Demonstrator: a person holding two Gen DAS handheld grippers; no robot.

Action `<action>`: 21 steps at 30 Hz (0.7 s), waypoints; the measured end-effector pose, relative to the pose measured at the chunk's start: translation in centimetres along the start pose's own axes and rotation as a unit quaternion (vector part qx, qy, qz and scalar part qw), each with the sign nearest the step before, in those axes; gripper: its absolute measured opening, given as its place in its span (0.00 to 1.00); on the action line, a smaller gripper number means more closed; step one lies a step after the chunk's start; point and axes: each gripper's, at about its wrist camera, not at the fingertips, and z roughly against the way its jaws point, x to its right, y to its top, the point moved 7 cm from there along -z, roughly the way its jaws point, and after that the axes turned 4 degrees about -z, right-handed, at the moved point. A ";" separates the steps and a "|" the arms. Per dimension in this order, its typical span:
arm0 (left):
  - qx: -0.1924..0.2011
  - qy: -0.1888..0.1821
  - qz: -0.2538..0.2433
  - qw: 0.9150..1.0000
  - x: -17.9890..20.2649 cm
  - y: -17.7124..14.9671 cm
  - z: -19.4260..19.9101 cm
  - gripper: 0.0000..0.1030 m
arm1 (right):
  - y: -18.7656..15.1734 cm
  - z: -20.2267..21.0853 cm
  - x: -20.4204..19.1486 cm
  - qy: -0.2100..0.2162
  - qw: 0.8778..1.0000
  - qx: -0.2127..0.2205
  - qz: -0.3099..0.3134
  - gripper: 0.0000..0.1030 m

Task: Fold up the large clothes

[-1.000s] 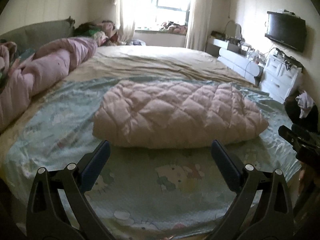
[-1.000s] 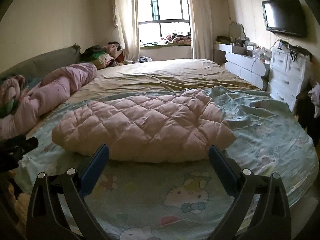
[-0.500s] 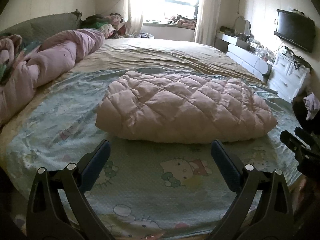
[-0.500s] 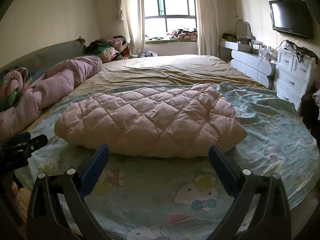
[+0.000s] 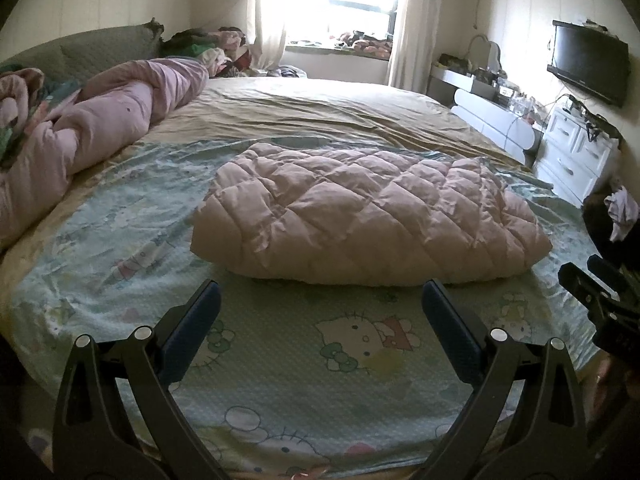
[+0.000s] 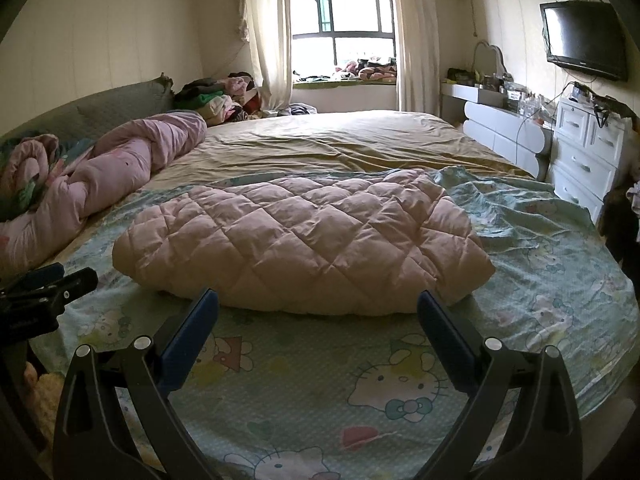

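Just beyond my wide-open, empty left fingers (image 5: pixel 320 320) and right fingers (image 6: pixel 318 318) lies the pink quilted jacket (image 5: pixel 368 216), folded on the bed's cartoon-cat sheet (image 5: pixel 280 368), so I judge only tidying or removal remains.

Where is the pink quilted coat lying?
In both views the coat lies centred on the cartoon sheet, just beyond both open tools, right of the rolled duvet.

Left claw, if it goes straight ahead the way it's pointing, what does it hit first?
Most likely the near edge of the pink quilted coat; the open left claw points at it, though a downward tilt could meet the cartoon bedsheet first.
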 end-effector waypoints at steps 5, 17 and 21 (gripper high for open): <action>0.000 0.000 0.001 1.000 0.0 0.1 0.1 0.91 | 0.0 0.1 0.0 0.000 1.000 -0.001 0.002 0.96; 0.003 0.001 0.001 1.000 0.0 0.1 0.2 0.91 | -0.1 0.1 0.0 0.002 1.000 -0.003 0.002 0.96; 0.004 0.001 0.000 1.000 0.0 0.1 0.3 0.91 | -0.4 0.3 -0.1 0.000 1.000 -0.005 0.002 0.96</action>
